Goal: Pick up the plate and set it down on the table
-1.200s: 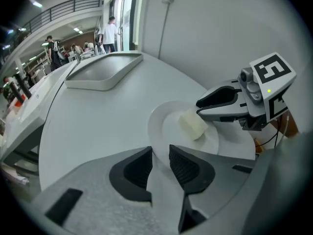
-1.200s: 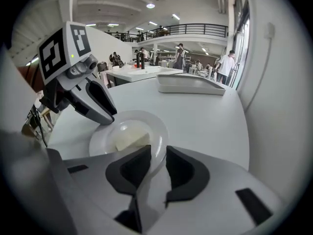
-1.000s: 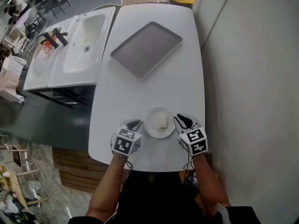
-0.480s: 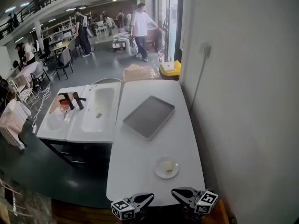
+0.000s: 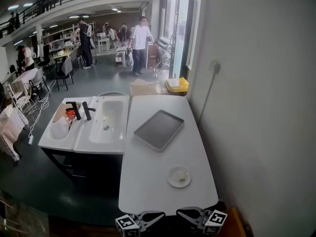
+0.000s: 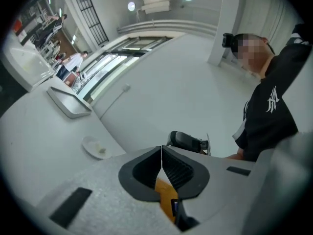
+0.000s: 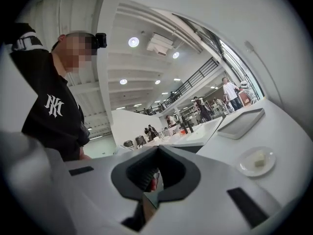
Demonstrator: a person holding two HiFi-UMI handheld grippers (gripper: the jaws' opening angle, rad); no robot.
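Plate [image 5: 178, 177] sat on desk [image 5: 155, 174], looked done; left tool [image 5: 160, 214] and right tool [image 5: 180, 212] pressed together, empty, at its 6 o'clock, regrab would've needed them spread

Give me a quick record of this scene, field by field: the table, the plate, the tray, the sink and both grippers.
table: white, along the wall
plate: on the table near its near end, small pale piece on it, nothing touching it
tray: grey, farther down the table
sink: left of the table
left gripper: jaws shut, nothing held, off the table's near edge
right gripper: jaws shut, nothing held, beside the left
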